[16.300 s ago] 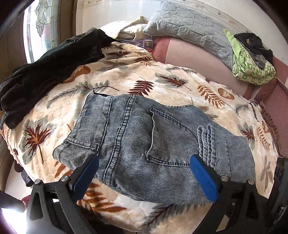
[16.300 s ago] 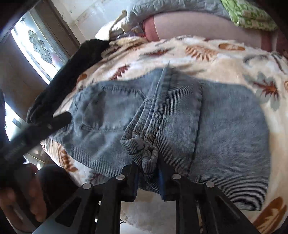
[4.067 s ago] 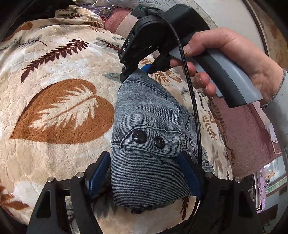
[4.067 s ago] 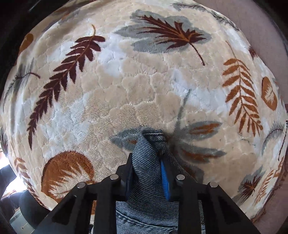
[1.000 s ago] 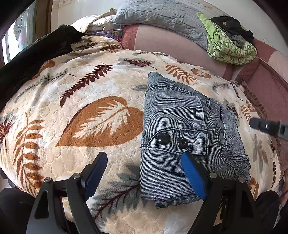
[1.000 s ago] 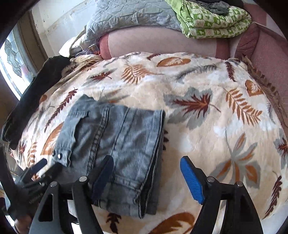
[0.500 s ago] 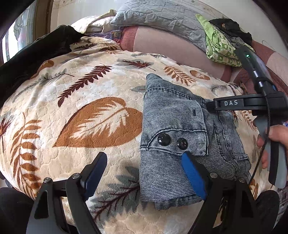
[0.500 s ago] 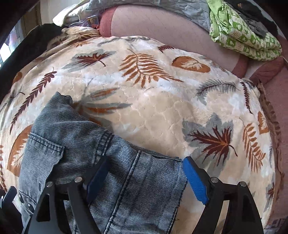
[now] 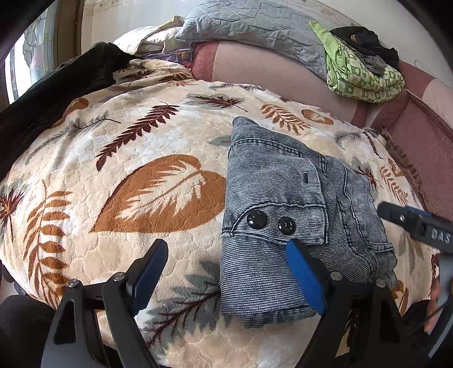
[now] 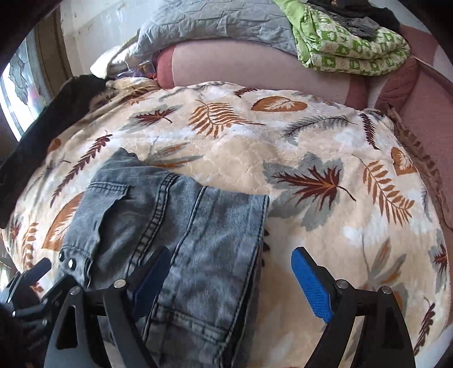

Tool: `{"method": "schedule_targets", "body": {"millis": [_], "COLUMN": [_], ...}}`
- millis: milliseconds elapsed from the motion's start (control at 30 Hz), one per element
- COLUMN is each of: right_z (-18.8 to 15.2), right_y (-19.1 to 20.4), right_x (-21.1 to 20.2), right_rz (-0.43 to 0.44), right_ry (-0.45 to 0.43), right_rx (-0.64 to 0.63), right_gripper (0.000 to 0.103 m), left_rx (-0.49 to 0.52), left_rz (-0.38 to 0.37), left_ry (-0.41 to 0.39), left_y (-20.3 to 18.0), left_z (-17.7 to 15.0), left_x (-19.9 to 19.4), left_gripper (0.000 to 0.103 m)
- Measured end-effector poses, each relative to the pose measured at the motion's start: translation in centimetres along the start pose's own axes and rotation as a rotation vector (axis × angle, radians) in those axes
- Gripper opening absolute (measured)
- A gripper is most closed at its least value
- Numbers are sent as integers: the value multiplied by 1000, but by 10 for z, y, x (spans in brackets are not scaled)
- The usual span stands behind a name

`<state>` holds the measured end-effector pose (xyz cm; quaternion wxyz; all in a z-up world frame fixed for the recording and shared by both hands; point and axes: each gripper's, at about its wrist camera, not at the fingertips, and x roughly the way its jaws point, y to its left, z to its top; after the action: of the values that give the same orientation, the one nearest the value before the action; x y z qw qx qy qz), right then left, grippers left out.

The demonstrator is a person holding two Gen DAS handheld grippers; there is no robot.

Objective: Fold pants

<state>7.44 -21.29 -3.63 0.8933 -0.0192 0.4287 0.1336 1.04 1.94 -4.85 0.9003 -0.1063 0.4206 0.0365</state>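
— Pants: where do they lie?

— Folded into a compact denim bundle on the leaf-print blanket, with the buttoned waistband flap on top, towards the near edge of the bed.

— Which way does the bundle run?

— Its long axis points away from both cameras, from the near edge towards the grey quilt at the back.

— And the grippers?

— The left gripper hangs above the near end, jaws spread wide and holding nothing; its right pad overlaps the denim in view, its left pad is over bare blanket. So the bundle sits right of its centre line.

— The other one?

— The right gripper is likewise wide and empty. There the pants lie left of centre, with the folded edge between the pads.

— Which is nearer?

— Both hover close; I judge neither clearly nearer.
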Motion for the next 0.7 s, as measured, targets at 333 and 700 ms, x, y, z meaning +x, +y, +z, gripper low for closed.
{"method": "schedule_targets", "body": {"millis": [333, 700], "right_z": [-48, -54], "right_y": [-21, -84], "right_x": [3, -27], "right_rz": [58, 234], "right_ry": [-14, -228], "right_rx": [62, 361], "right_gripper": [96, 97], "left_rx": [26, -4], "left_rz": [44, -20], "left_ry": [5, -94], "left_y": [-6, 6], "left_z": [0, 13], "left_x": [-5, -37], "left_gripper": [86, 86]}}
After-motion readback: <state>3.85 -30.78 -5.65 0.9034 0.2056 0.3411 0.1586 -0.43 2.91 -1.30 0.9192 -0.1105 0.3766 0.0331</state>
